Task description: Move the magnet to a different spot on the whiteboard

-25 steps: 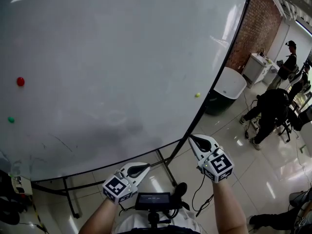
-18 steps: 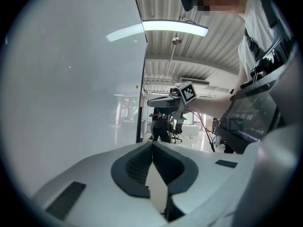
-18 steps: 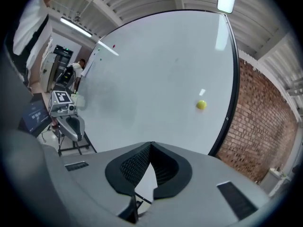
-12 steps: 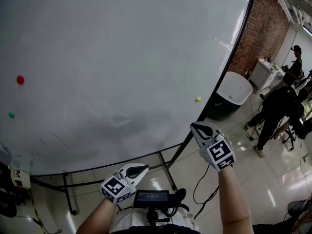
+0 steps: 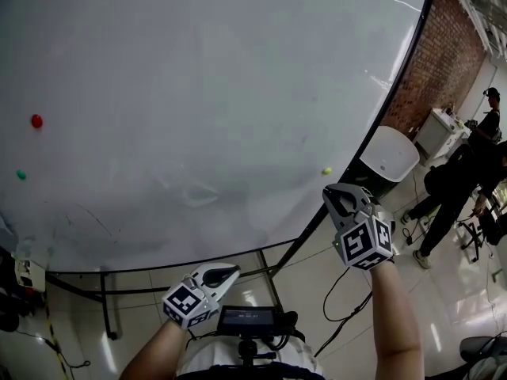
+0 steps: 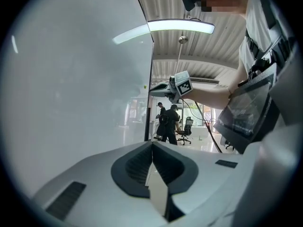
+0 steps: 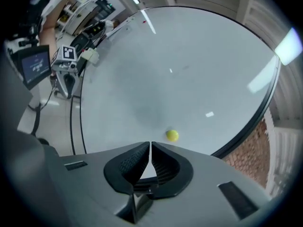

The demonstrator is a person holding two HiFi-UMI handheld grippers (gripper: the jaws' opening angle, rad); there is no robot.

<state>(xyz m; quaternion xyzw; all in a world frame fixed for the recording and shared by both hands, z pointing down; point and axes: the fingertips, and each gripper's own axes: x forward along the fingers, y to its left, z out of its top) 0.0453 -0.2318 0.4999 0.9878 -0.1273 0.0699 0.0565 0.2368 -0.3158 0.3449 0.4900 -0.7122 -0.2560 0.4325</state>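
Observation:
A small yellow magnet point(image 5: 326, 170) sticks near the lower right edge of the big whiteboard point(image 5: 198, 93). My right gripper point(image 5: 334, 190) is raised just below it, tips pointing at it, a short way off. In the right gripper view the yellow magnet point(image 7: 172, 135) sits just above and right of the right gripper point(image 7: 150, 143); the jaws are opening, a thin slit between them, nothing inside. My left gripper point(image 5: 234, 270) hangs low below the board. In its own view the left gripper point(image 6: 152, 143) is shut and empty.
A red magnet point(image 5: 36, 121) and a green magnet point(image 5: 21, 175) sit at the board's far left. The board's black stand legs point(image 5: 273, 275) cross below. A white bin point(image 5: 392, 153), a brick wall point(image 5: 444, 62) and people point(image 5: 467, 172) are at the right.
My right gripper has risen and moved forward, from below the board's edge to just under the yellow magnet. The left gripper has stayed low.

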